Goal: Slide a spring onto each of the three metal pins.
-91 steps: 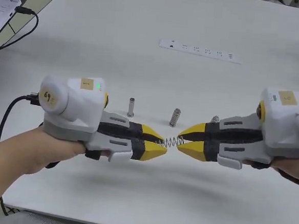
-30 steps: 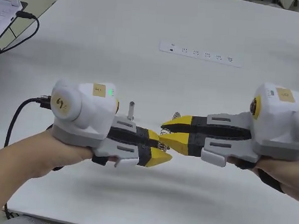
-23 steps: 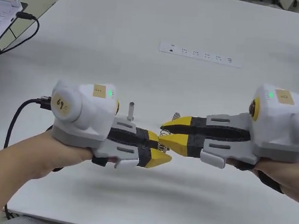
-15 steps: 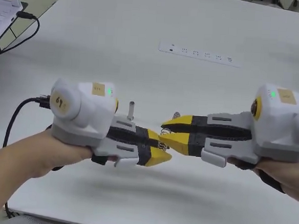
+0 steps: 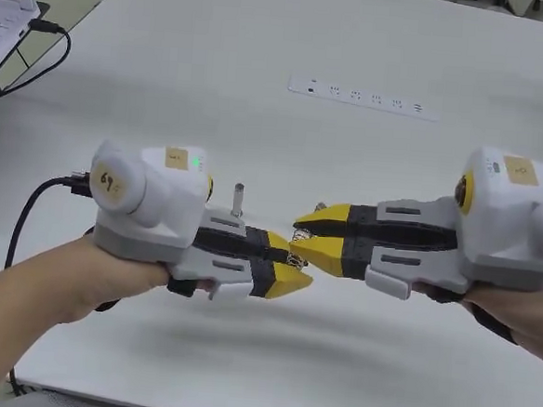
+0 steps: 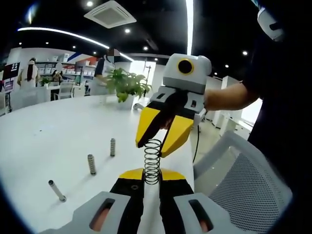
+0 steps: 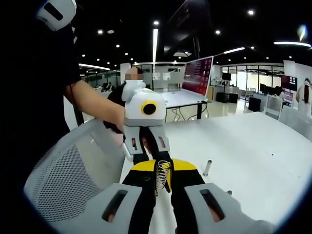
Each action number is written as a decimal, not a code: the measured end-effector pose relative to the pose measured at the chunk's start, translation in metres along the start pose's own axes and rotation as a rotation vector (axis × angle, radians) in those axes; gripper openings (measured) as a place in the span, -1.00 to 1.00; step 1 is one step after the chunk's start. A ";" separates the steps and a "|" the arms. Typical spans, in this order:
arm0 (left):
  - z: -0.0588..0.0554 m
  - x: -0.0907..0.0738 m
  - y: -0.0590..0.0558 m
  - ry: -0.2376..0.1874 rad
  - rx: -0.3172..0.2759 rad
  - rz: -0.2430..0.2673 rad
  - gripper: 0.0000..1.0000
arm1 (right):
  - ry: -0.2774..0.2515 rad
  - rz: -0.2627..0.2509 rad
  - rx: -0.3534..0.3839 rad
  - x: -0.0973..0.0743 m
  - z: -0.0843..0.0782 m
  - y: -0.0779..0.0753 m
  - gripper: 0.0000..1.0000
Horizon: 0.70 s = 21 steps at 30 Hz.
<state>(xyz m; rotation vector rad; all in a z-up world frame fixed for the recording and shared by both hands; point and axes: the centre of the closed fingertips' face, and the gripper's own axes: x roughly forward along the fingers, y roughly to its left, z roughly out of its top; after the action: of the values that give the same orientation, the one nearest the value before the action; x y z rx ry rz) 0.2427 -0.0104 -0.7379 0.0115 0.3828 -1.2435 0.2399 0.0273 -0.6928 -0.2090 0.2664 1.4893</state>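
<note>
Steel spring (image 6: 152, 161) we stretched seconds ago now sits bunched short: our left gripper (image 6: 152, 174) pinches it, our right gripper (image 7: 163, 170) gapes around it, handover likely underway.

I work at a broad white table (image 5: 377, 34). A white power strip (image 5: 363, 94) lies far across it, and a laptop (image 5: 1, 3) with a black cable (image 5: 41, 57) sits at the far left. Overhead the ceiling is dark, with a long light strip (image 6: 189, 19) and a square vent (image 6: 109, 13). A potted plant (image 6: 127, 85), a grey mesh chair (image 7: 73, 175), a red screen (image 7: 197, 74) and tall windows (image 7: 243, 80) stand around me.
</note>
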 end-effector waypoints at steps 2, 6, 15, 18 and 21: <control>0.000 0.000 0.001 0.000 -0.007 0.002 -0.94 | 0.001 -0.002 -0.001 0.000 0.000 0.000 -0.85; 0.001 0.000 0.002 -0.010 -0.018 0.003 -0.93 | 0.002 -0.003 -0.003 0.001 0.000 -0.001 -0.85; 0.005 0.000 0.002 -0.027 -0.032 0.006 -0.90 | 0.018 -0.007 -0.014 0.001 -0.004 0.000 -0.85; 0.004 -0.001 0.002 -0.024 -0.033 0.008 -0.87 | 0.018 -0.007 -0.014 0.001 -0.004 0.000 -0.85; 0.003 0.000 0.002 -0.021 -0.039 0.010 -0.84 | 0.016 -0.010 -0.014 0.000 -0.004 -0.001 -0.85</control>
<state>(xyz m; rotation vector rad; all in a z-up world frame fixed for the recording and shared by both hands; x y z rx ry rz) 0.2452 -0.0101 -0.7349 -0.0333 0.3884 -1.2255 0.2410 0.0263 -0.6964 -0.2327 0.2673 1.4803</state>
